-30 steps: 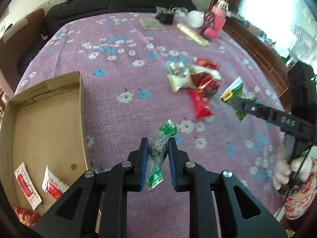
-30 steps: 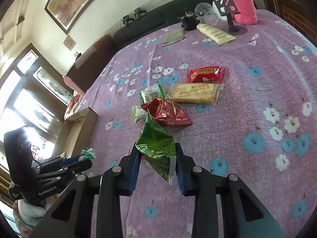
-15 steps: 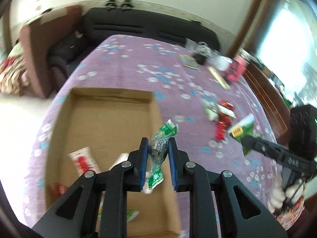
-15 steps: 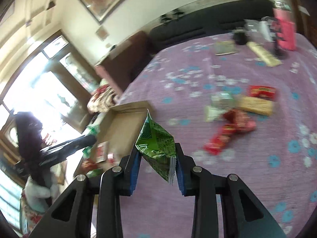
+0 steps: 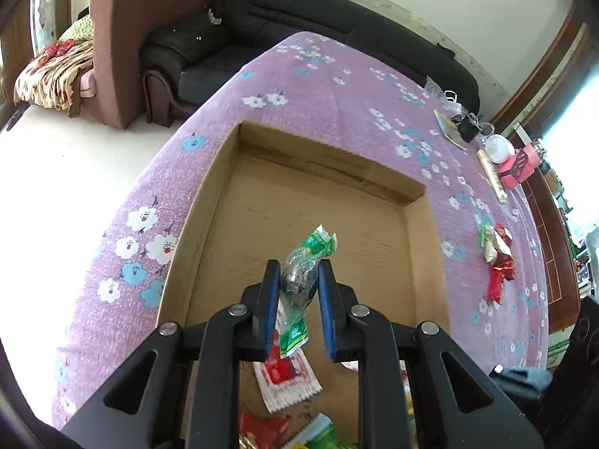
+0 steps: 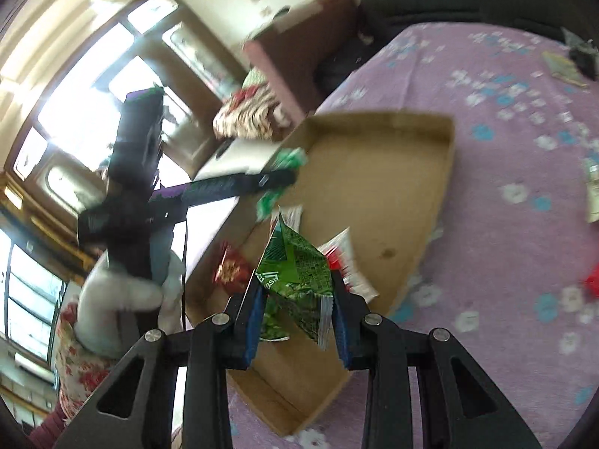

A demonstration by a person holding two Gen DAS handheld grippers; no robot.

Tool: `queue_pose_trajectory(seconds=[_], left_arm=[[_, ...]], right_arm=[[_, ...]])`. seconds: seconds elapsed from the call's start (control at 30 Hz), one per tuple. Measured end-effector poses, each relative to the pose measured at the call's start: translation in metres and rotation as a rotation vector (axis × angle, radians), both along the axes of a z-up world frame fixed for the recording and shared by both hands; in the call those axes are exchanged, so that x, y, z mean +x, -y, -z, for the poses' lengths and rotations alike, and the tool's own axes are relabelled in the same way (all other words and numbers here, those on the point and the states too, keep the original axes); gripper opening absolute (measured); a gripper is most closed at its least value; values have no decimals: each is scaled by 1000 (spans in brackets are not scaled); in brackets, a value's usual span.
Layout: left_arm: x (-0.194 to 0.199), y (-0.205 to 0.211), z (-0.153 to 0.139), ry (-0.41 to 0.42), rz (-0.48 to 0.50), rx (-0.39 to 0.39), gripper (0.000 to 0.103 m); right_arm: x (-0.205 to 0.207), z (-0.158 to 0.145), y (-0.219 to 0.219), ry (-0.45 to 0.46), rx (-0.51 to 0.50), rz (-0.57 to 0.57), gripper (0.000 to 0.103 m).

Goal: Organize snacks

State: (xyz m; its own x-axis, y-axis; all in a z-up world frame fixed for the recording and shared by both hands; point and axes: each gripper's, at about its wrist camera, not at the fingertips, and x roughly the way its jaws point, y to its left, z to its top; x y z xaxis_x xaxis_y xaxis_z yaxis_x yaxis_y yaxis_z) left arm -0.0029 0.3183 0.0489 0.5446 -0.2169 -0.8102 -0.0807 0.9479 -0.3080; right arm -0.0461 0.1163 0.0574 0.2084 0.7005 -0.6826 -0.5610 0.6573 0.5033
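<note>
**Both grippers over the box, each clamped on a green snack**

- Left gripper (image 5: 298,280): jaws nearly together, pads pinching a small clear-and-green packet (image 5: 301,280). Packet stands roughly upright between the pads, crinkled top above them, green tail hanging below. It hangs over the cardboard box (image 5: 224,172), above the box floor, not touching it.
- Right gripper (image 6: 295,307): jaws clamped on a green triangular bag (image 6: 297,269). Bag's point sticks up past the pads, serrated seal edge hangs down by the right-hand pad. It's over the near part of the same box, above the wrappers already inside.
- Box: shallow open cardboard tray on the purple flowered tablecloth (image 5: 329,86), near the table's edge. Far half of the floor is bare. Near end holds a red-and-white sachet (image 5: 288,381), plus more red and green wrappers at the bottom edge of the left view, partly hidden by the gripper.
- Right view also shows the left gripper (image 6: 288,179) reaching in from the left over the box's far wall with its green packet, held by a white-gloved hand (image 6: 119,288). Heavy blur there.
- Loose snacks on the cloth to the right of the box, well apart from it: a red-and-green cluster (image 5: 496,250).
- Far end of the table: pink container (image 5: 518,164), white bowl-like thing, small dark clutter. Dark sofa (image 5: 337,18) behind the table.
</note>
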Motion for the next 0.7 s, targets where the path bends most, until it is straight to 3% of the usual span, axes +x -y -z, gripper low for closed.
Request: queue_pose_trajectory(seconds=[0.17, 0.33, 0.43, 0.57, 0.7], left_arm=[[2, -7, 4, -1, -9, -32, 25], [-1, -13, 4, 24, -24, -72, 49], [-4, -10, 0, 37, -14, -99, 52], [-20, -1, -17, 78, -7, -108, 68], [-43, 10, -34, 151, 11, -178, 72]], right_arm=[[2, 14, -14, 2, -47, -14, 33], [1, 15, -15, 21, -62, 3, 36], [-2, 11, -11, 35, -53, 5, 42], [-10, 1, -4, 74, -48, 12, 44], [-15, -8, 12, 103, -24, 42, 48]])
